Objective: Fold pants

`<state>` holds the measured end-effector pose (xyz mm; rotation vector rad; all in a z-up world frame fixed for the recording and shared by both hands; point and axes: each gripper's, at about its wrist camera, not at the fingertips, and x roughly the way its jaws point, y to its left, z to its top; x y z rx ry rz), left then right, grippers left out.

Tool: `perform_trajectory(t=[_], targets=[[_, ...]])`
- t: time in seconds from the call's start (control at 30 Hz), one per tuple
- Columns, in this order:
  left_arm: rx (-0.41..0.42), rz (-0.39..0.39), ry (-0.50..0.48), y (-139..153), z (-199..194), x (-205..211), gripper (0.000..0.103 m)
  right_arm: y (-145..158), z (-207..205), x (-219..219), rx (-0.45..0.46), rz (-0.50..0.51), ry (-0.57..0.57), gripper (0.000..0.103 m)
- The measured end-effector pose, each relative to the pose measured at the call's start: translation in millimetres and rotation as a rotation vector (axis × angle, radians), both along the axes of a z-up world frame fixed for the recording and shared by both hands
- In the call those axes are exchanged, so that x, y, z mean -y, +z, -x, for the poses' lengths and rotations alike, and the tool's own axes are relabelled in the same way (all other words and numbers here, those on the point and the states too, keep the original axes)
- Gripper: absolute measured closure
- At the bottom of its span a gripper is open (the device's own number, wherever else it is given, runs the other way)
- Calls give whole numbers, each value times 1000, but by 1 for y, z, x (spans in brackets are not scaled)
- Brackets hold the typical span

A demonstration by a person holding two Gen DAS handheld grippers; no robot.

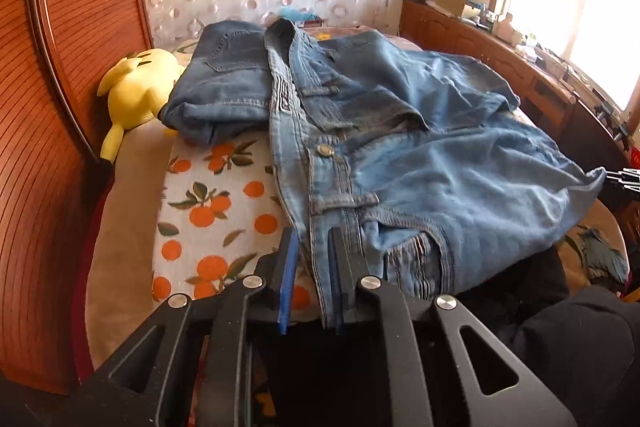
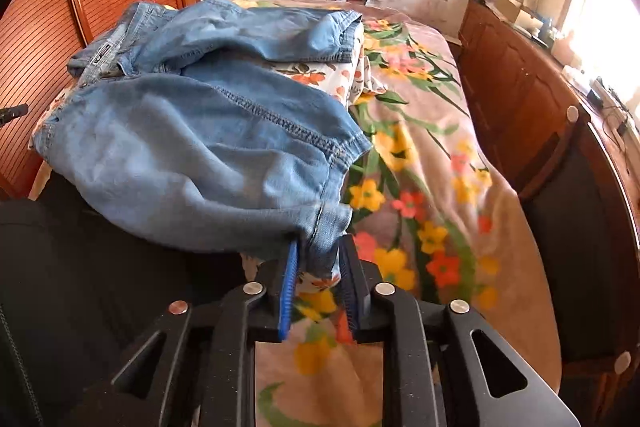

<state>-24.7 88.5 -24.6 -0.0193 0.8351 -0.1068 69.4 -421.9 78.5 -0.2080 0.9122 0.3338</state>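
The left gripper [image 1: 314,239] pinches the waistband edge of the light blue jeans [image 1: 420,155], near the metal button [image 1: 325,150]; the right gripper [image 2: 320,247] pinches a leg hem of the same jeans [image 2: 192,155]; the denim sprawls rumpled over the floral bedspread [image 2: 432,163]; a second, folded pair [image 1: 224,83] lies beside a yellow plush toy [image 1: 136,87]

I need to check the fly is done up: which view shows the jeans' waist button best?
The left wrist view: the metal waist button sits in plain sight on the jeans beside the waistband. The right wrist view shows only bunched denim at that end; no button is discernible.
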Motion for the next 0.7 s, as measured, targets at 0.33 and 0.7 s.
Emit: perform_trajectory(t=[0.33, 0.7], targets=[[105, 9, -24, 13, -11, 15, 52, 4, -4, 0, 123, -113, -52, 68], [97, -24, -45, 1, -46, 29, 51, -13, -26, -39, 239, -252, -81, 52]])
